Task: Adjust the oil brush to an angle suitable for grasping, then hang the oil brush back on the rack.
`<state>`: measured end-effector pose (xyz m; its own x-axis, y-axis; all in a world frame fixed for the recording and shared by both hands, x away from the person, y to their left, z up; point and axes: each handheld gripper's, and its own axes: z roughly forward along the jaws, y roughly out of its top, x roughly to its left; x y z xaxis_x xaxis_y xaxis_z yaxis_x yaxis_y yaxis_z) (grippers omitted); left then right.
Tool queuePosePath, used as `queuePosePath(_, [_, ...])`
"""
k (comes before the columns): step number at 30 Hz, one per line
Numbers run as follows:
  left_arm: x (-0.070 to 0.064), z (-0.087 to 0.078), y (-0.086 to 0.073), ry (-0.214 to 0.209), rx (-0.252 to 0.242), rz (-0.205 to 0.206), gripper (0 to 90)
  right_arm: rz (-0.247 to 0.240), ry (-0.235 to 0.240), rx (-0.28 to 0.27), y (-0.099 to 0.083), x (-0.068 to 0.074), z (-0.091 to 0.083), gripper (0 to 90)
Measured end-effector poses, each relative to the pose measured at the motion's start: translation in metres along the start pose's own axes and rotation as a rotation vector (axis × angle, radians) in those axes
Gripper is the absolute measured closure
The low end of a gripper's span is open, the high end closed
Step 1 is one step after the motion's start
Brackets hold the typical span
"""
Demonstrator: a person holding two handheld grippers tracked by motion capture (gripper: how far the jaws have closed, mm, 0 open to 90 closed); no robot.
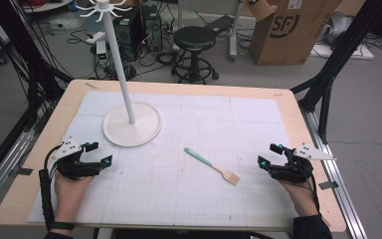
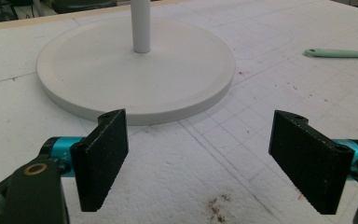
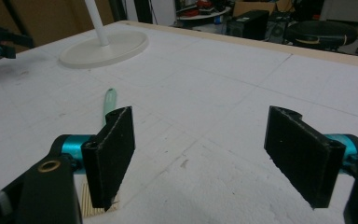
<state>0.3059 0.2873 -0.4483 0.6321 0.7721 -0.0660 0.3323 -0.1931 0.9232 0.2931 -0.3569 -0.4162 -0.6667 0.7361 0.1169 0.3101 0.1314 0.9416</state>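
I hold my left gripper (image 1: 99,153) and my right gripper (image 1: 267,155) low over a white gridded mat (image 1: 179,184) that covers a pale wooden table (image 1: 69,102); both have their jaws spread wide with nothing between them.

Between my grippers, nearer the right one, lies a brush (image 1: 212,166) flat on the mat. Its long axis runs on a slant: the tan bristle end points back toward me and my right gripper, and the mint-green handle points away, toward the stand. In the right gripper view the bristles sit just behind my left-side jaw.

Just ahead of my left gripper stands a white stand (image 1: 132,124), a round base with an upright pole and hooks on top.

Beyond the table, on a grey floor, are a black stool (image 1: 194,50), tangled cables and a cardboard box (image 1: 291,30) printed "SF".
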Motion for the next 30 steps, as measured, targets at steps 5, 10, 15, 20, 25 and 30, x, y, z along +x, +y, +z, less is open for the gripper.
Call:
queuePosePath(5, [-0.001, 0.000, 0.000, 0.001, 0.002, 0.006, 19.9, -0.006, 0.028, 0.006, 0.005, 0.004, 0.008, 26.5])
queuePosePath(10, [-0.001, 0.001, 0.000, 0.002, 0.004, 0.009, 19.9, -0.026, 0.058, 0.022, 0.009, 0.012, 0.018, 28.7])
queuePosePath(15, [-0.001, 0.001, 0.000, 0.006, 0.007, 0.009, 19.9, -0.031, 0.079, 0.028, 0.013, 0.018, 0.025, 30.2])
queuePosePath(20, [-0.002, 0.001, 0.000, 0.006, 0.005, 0.009, 20.0, -0.033, 0.094, 0.029, 0.018, 0.022, 0.031, 31.9])
queuePosePath(25, [-0.002, 0.001, 0.000, 0.002, 0.007, 0.017, 19.9, -0.043, 0.104, 0.055, 0.020, 0.025, 0.038, 34.9])
queuePosePath(30, [-0.003, 0.001, 0.000, 0.002, 0.009, 0.025, 19.3, -0.048, 0.111, 0.077, 0.021, 0.027, 0.045, 34.9])
